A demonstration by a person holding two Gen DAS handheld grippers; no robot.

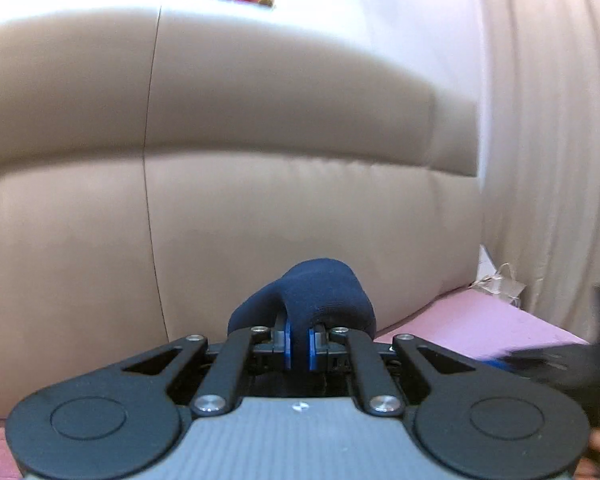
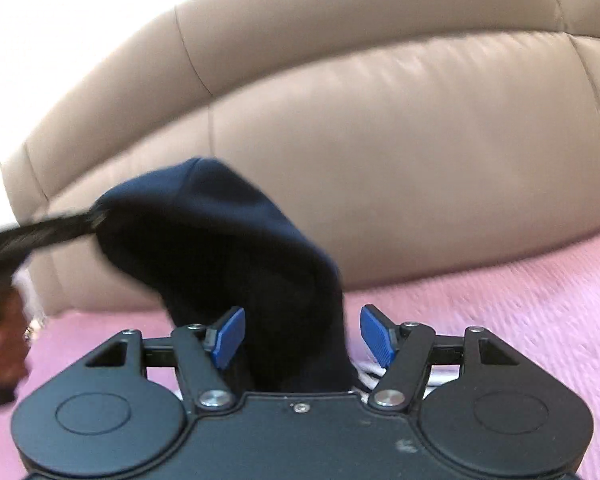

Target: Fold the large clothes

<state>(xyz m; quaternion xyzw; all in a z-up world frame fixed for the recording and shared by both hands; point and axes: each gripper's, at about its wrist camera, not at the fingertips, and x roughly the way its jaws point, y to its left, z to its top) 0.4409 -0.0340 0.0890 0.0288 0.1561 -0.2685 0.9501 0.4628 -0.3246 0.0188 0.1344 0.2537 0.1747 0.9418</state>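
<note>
Clamping navy cloth point(image 1: 320, 296), left tool point(image 1: 299, 350) shut, right tool point(image 2: 302, 334) open around cloth, pink cover point(image 2: 520, 312), beige sofa back point(image 1: 280, 208), curtain point(image 1: 548, 140)

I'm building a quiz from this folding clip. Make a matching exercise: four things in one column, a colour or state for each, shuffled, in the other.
1. left gripper
2. right gripper
3. sofa backrest
4. bed cover

a. pink
b. jaws apart, cloth between them unpinched
c. beige leather
d. shut on the navy garment

Pairs: 1-d, 2-b, 3-c, 4-a
</note>
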